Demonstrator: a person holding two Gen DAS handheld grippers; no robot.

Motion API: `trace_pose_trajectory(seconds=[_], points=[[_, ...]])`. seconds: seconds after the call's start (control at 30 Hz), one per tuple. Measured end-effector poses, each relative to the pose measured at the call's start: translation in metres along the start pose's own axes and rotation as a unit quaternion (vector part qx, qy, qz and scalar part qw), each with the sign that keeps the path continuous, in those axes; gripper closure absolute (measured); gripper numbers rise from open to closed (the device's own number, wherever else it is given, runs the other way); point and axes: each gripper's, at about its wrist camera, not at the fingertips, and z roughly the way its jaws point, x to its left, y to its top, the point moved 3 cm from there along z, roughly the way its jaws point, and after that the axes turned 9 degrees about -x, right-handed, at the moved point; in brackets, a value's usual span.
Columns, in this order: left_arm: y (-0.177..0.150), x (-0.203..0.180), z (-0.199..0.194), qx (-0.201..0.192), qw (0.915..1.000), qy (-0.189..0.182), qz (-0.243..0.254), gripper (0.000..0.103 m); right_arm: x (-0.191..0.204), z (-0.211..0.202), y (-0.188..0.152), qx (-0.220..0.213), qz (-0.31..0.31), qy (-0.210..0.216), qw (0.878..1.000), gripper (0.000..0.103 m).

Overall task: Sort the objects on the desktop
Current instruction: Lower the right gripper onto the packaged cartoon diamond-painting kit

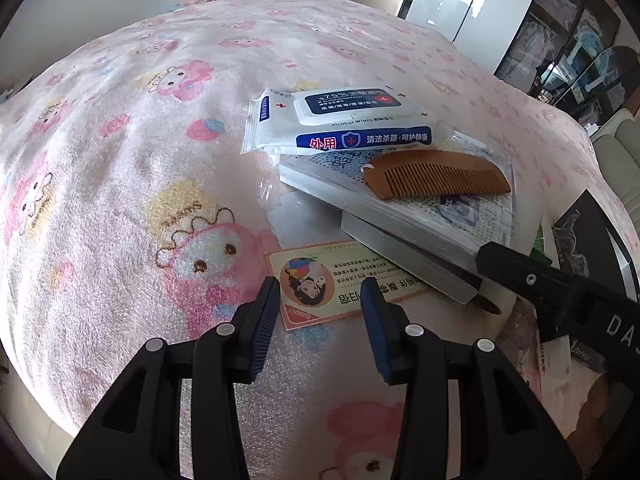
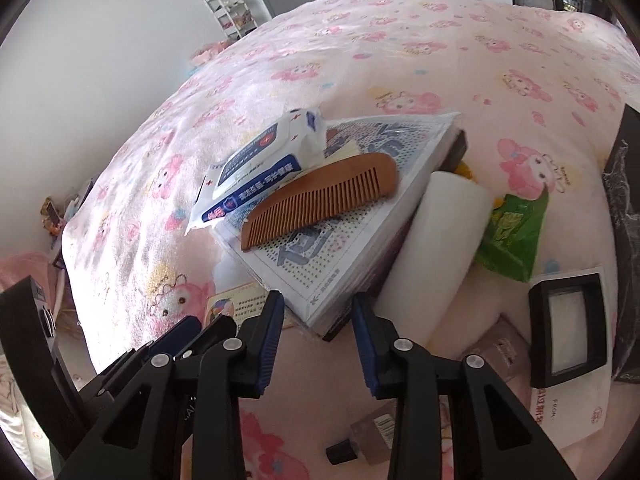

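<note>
A pink cartoon-print blanket (image 1: 120, 160) is covering the whole surface, which may be a bed or a table; the view is not settling it. On it a flat white book-like pack with a dotted blue cover (image 2: 344, 240) is lying, and it is carrying a pack of alcohol wipes (image 1: 344, 120) with a wooden comb (image 1: 436, 176) just beside the wipes. A white roll (image 2: 436, 248) is leaning against the pack's right edge, with a green packet (image 2: 516, 236) beyond it and a small black-framed box (image 2: 568, 328) nearer the camera. A printed card (image 1: 340, 280) is lying flat on the blanket, its far end tucked under the stack. The left gripper (image 1: 320, 312) is hovering with its jaws apart, straddling the card's near end. The right gripper (image 2: 318, 320) is also holding its jaws apart, with the pack's near corner between their tips.
</note>
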Motion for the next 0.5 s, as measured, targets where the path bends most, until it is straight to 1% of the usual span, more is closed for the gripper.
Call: trace_pose_trajectory(seconds=[0.13,0.3,0.37,0.5], points=[[0.004,-0.001,0.001,0.001,0.9999,-0.008,-0.006,0.061,-0.004,-0.010,0.005,-0.010,-0.002,-0.001,1.000,0.086],[0.017,-0.003,0.002,0.007,0.9979,-0.055,-0.035,0.061,-0.011,-0.011,0.009,-0.012,0.012,0.004,1.000,0.087],[0.024,-0.006,0.007,0.009,0.9970,-0.065,-0.041,0.061,-0.014,-0.012,0.011,-0.013,0.018,0.005,1.000,0.086],[0.034,-0.005,0.015,-0.001,0.9984,-0.047,-0.030,0.061,-0.020,-0.012,0.014,-0.014,0.030,0.008,0.999,0.085]])
